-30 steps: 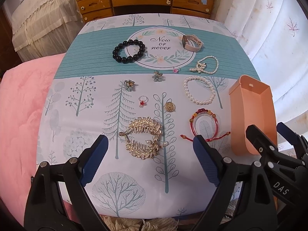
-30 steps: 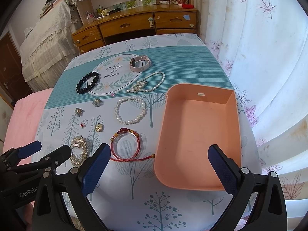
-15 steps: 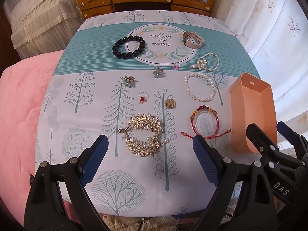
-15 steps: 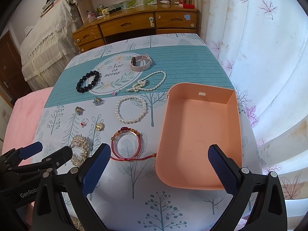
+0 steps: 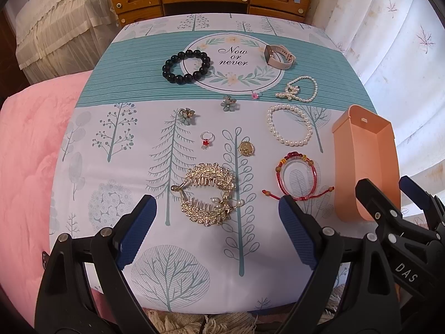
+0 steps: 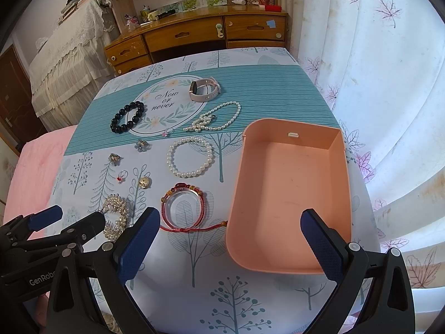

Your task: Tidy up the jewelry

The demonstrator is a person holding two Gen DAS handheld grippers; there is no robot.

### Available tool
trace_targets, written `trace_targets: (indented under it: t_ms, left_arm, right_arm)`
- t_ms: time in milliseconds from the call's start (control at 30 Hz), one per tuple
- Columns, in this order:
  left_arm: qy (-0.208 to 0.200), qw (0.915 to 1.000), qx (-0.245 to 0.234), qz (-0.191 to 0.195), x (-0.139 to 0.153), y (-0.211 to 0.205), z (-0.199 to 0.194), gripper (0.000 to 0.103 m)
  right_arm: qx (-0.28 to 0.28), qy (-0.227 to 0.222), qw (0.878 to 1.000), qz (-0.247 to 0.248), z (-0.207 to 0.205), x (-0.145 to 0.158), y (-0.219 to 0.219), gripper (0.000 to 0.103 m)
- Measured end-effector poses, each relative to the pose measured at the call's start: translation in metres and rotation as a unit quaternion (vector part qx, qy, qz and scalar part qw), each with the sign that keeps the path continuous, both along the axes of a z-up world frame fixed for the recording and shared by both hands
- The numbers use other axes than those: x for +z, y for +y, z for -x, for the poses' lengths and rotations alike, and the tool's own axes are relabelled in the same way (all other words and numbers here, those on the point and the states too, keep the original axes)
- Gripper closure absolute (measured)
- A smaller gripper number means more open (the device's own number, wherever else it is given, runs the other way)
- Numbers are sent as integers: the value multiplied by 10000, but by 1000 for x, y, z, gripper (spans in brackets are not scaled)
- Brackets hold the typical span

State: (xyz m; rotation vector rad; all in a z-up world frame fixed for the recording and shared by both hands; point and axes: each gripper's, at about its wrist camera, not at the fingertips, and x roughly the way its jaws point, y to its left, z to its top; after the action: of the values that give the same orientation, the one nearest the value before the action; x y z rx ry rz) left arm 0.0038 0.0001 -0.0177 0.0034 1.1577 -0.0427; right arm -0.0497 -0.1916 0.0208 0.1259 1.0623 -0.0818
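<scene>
Jewelry lies spread on a tree-print tablecloth (image 5: 111, 167). A gold hair clip (image 5: 207, 193) lies just ahead of my open, empty left gripper (image 5: 217, 231). A red cord bracelet (image 5: 297, 178), a pearl bracelet (image 5: 289, 125), a pearl necklace (image 5: 299, 89), a black bead bracelet (image 5: 186, 66), a pink watch (image 5: 279, 55), a gold pendant (image 5: 246, 148) and small rings and flower pieces lie beyond. An empty peach tray (image 6: 292, 194) sits right, ahead of my open, empty right gripper (image 6: 230, 239). The red bracelet (image 6: 182, 208) lies left of the tray.
A wooden desk with drawers (image 6: 200, 36) stands behind the table. A pink blanket (image 5: 27, 153) lies at the left, white leaf-print curtains (image 6: 375, 69) hang at the right. The right gripper also shows at the left wrist view's right edge (image 5: 403, 217).
Both grippers have drawn back and up slightly, so the table looks a little farther away. Nothing on the table has moved and both grippers stay open.
</scene>
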Motion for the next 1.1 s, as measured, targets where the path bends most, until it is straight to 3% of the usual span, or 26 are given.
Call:
trace_targets:
  t_ms: [1100]
  left_arm:
    - [14,10000,19,56,-3,5,-1,15]
  right_arm:
    - [31,-7,10000,26,-3,-1,4,1]
